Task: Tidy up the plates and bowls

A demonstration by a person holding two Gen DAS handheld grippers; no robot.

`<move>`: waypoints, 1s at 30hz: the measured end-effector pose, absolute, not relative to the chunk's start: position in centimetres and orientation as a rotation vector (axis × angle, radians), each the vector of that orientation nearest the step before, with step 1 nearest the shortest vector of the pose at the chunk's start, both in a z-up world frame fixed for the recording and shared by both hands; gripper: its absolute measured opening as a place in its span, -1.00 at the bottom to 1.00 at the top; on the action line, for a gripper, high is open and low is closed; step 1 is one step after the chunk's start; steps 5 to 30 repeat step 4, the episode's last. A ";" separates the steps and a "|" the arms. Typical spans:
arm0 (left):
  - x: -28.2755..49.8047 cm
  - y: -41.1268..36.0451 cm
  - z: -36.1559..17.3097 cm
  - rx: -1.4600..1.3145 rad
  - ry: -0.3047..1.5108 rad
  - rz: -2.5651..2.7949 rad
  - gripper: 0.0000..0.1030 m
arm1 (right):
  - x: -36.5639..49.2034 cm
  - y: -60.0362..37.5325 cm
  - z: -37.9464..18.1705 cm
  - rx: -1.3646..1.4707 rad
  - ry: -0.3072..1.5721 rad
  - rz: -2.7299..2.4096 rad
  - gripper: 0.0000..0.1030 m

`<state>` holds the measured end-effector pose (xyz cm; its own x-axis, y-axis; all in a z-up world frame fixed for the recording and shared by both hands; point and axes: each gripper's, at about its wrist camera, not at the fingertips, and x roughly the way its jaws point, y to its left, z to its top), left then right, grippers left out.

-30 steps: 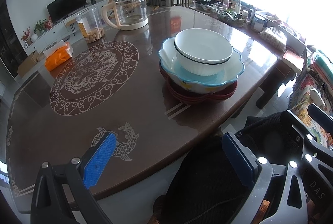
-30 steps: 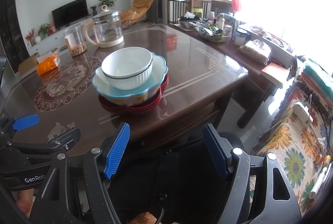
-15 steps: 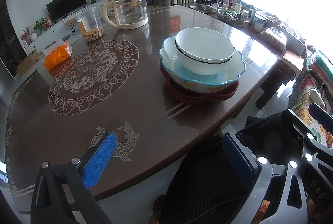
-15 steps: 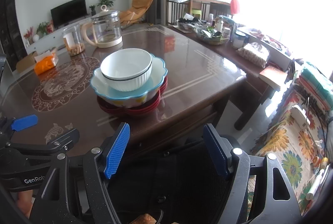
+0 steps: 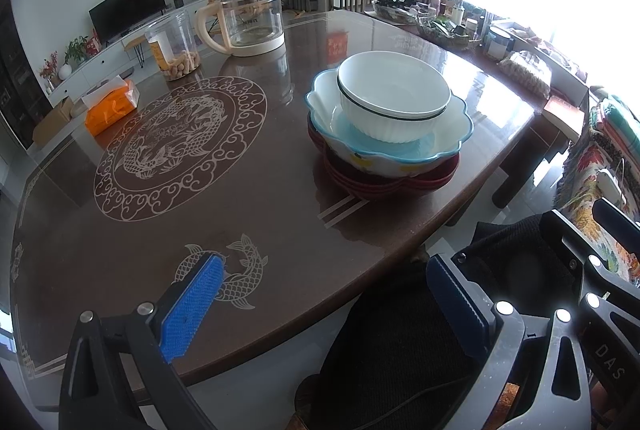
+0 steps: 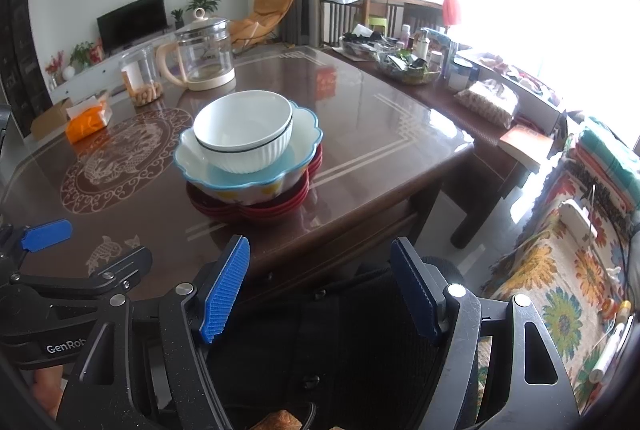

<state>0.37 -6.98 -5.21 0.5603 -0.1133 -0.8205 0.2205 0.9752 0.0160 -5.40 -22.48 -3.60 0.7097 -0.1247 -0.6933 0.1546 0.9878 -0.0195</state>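
A white ribbed bowl [image 5: 394,98] sits inside a scalloped blue-rimmed bowl [image 5: 448,134], which rests on a stack of red plates [image 5: 384,186] on the brown table [image 5: 248,190]. The same stack shows in the right wrist view: white bowl [image 6: 244,130], blue-rimmed bowl [image 6: 304,134], red plates [image 6: 256,210]. My left gripper [image 5: 324,290] is open and empty at the table's near edge, well short of the stack. My right gripper [image 6: 320,278] is open and empty, below the table edge in front of the stack.
A glass kettle [image 5: 250,18], a clear jar of nuts [image 5: 174,48] and an orange tissue pack [image 5: 112,106] stand at the table's far side. A cluttered side table [image 6: 412,66] is at the right. The left gripper's body [image 6: 48,270] shows at the lower left.
Both grippers have shifted slightly, so the stack sits a little differently in view. Both stay open and empty. The stack has not moved.
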 end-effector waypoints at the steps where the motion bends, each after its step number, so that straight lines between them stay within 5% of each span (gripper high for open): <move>1: 0.3 -6.9 -5.2 0.120 0.954 -0.198 0.96 | -5.4 -22.5 -3.6 0.042 0.766 -0.155 0.49; 30: 0.1 -6.9 -5.2 0.132 0.934 -0.185 0.96 | -5.5 -22.5 -3.8 0.047 0.762 -0.159 0.49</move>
